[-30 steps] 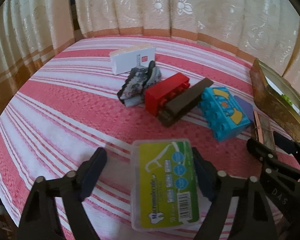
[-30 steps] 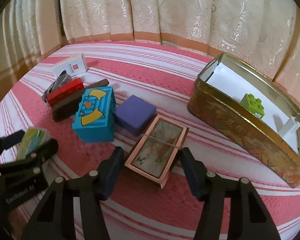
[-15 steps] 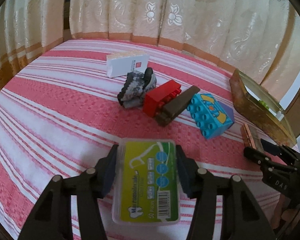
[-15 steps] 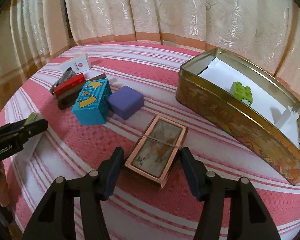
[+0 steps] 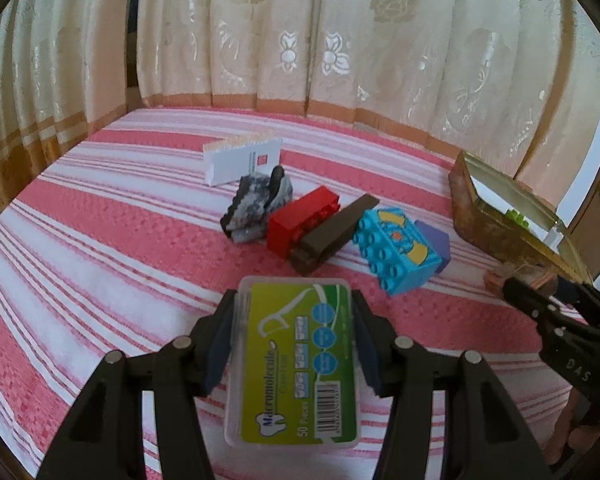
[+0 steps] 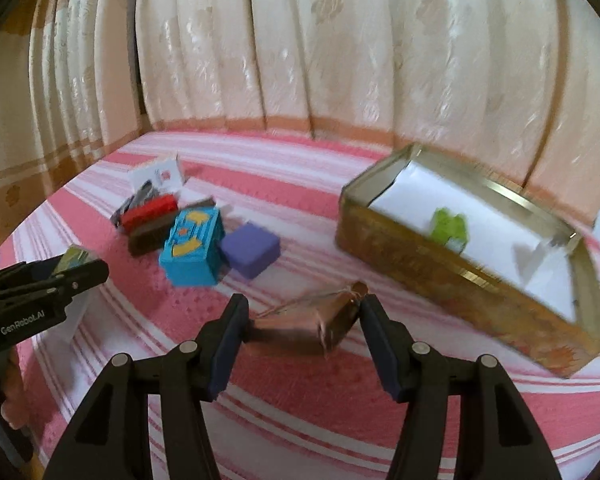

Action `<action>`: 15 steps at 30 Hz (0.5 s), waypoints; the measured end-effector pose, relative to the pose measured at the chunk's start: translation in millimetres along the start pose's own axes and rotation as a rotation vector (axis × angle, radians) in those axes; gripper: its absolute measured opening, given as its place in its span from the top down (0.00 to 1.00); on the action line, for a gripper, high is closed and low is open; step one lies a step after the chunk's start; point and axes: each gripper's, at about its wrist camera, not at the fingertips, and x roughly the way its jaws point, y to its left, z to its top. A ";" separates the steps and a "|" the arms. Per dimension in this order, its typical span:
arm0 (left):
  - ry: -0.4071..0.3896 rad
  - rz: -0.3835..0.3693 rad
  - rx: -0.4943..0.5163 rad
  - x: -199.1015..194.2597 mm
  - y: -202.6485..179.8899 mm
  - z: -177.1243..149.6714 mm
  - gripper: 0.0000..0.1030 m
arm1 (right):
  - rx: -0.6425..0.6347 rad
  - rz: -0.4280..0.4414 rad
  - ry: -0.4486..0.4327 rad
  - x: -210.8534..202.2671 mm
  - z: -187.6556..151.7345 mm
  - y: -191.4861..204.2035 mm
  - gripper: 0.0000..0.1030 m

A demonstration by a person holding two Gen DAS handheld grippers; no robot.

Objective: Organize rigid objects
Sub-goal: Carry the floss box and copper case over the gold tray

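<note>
Floss box [image 5: 296, 360] clamped in left tongs [image 5: 294, 344], open cloth [image 5: 100, 280] leftward

A home: cream floral lace curtains [image 5: 340, 40] hang behind a counter under pink-and-white striped woven cloth [image 5: 100, 260].

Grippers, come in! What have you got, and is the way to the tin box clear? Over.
Left gripper shut on floss pick box. Right gripper closing around tilted copper box. Nothing between it and the tin box.

Right gripper [image 6: 300, 324] jaws closing on copper-edged box [image 6: 312, 320], which is tilting between them. Gold tin [image 6: 452, 276] sitting just right, holding green brick [image 6: 450, 228]. Left gripper [image 6: 60, 276] showing at left edge.
</note>
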 end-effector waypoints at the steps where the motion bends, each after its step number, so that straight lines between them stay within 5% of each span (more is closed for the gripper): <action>1: -0.004 -0.001 -0.002 -0.8 -1.0 1.0 0.48 | 0.001 -0.011 -0.019 -4.2 1.6 0.1 0.50; 15: -0.033 0.010 0.031 -8.2 -17.1 1.1 0.48 | -0.006 -0.061 -0.063 -18.3 3.0 -4.3 0.56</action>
